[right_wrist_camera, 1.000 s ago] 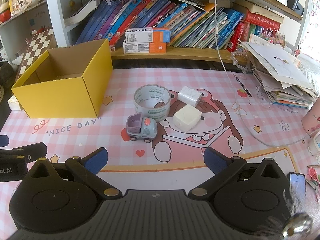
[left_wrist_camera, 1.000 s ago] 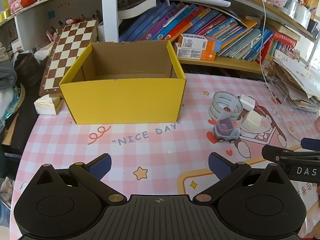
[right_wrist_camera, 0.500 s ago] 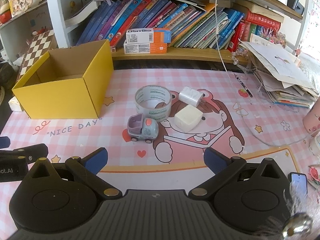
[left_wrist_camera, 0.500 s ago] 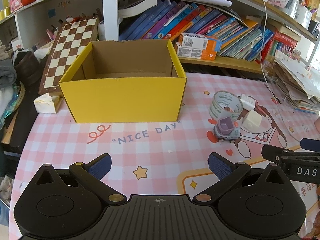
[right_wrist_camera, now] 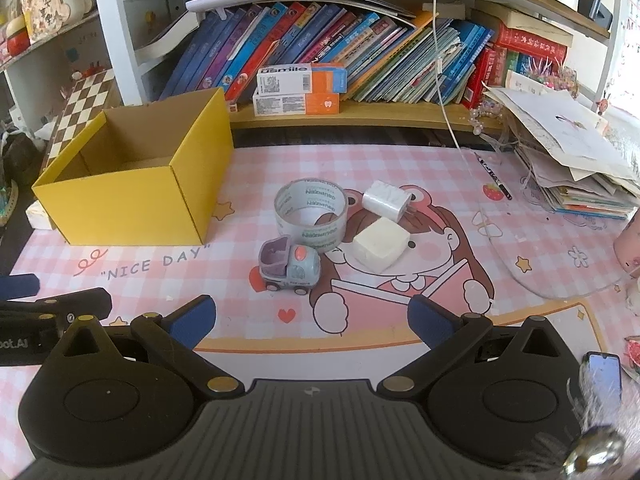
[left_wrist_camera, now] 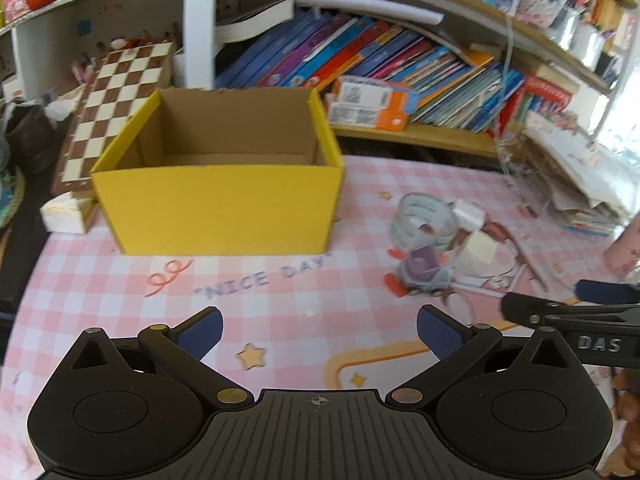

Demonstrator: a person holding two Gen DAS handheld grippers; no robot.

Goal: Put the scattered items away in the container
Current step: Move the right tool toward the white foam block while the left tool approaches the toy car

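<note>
Right gripper (right_wrist_camera: 312,312): jaws apart, holding nothing, above the pink mat (right_wrist_camera: 400,168).
Left gripper (left_wrist_camera: 319,330): jaws apart, holding nothing.
Ahead of right gripper, 4 items clustered: toy truck (right_wrist_camera: 289,265) nearest, cream block (right_wrist_camera: 380,243), tape roll (right_wrist_camera: 311,213), white charger (right_wrist_camera: 386,200) farthest.
Ahead-left: yellow box (right_wrist_camera: 132,184), open-topped.

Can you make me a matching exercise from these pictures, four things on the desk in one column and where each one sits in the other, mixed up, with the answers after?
Things
1. tape roll
2. toy truck
3. white charger
4. yellow box

Places
A. far left of the mat, open top, nothing visible inside
B. nearest the right tool, in front of the tape
C. behind the cream block, right of the tape
D. between the box and the charger

Pairs: 1-D, 2-B, 3-C, 4-A
</note>
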